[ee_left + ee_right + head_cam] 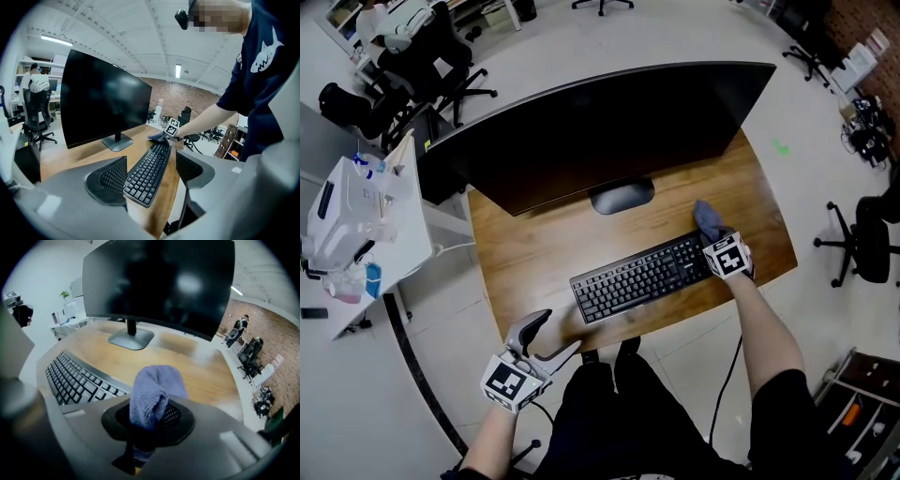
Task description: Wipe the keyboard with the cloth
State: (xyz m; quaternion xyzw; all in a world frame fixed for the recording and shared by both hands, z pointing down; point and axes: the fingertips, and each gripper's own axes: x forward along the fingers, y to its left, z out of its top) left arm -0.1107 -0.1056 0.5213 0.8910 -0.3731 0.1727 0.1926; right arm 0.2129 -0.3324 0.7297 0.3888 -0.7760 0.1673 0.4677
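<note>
the cloth (154, 390) is a soft bluish lavender, the keyboard (642, 277) black with pale lettering, the monitor (600, 131) glossy black. the surface (534, 244) is warm brown wood with streaky grain. the left gripper (561, 330) and right gripper (149, 420) are grey, jaws lined with black dotted pads (112, 180), their marker cubes (510, 382) white with black squares

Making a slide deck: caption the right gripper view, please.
Blue cloth clamped in the right tool at the end of the keyboard, monitor behind.
</note>
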